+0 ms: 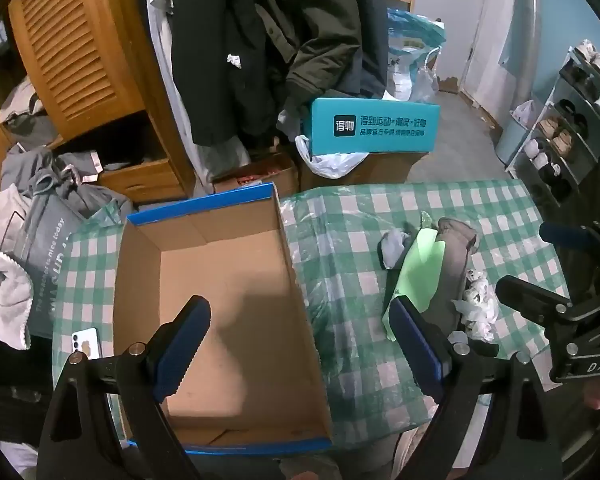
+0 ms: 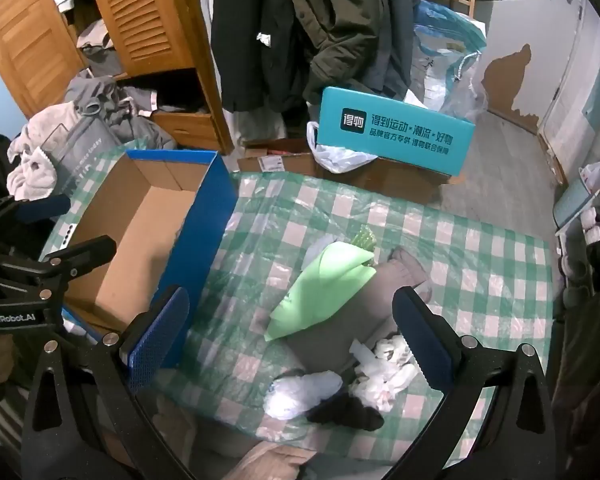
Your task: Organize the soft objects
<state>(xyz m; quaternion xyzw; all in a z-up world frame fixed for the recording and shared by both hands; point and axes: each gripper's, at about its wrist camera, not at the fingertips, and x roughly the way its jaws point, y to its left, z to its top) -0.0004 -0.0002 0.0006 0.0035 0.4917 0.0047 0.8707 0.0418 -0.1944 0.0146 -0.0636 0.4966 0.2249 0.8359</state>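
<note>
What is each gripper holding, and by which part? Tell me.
Nothing. The left gripper and right gripper are both open and hold nothing.

The left wrist view looks down from close above the open brown cardboard box with blue rim [image 1: 220, 320]. The right wrist view faces the green-and-white checked bench [image 2: 480, 260] nearby; both views share box and bench

wooden louvred wardrobe [image 2: 140, 12], shoe rack [image 1: 568, 128], blue walls [image 1: 556, 12]
</note>
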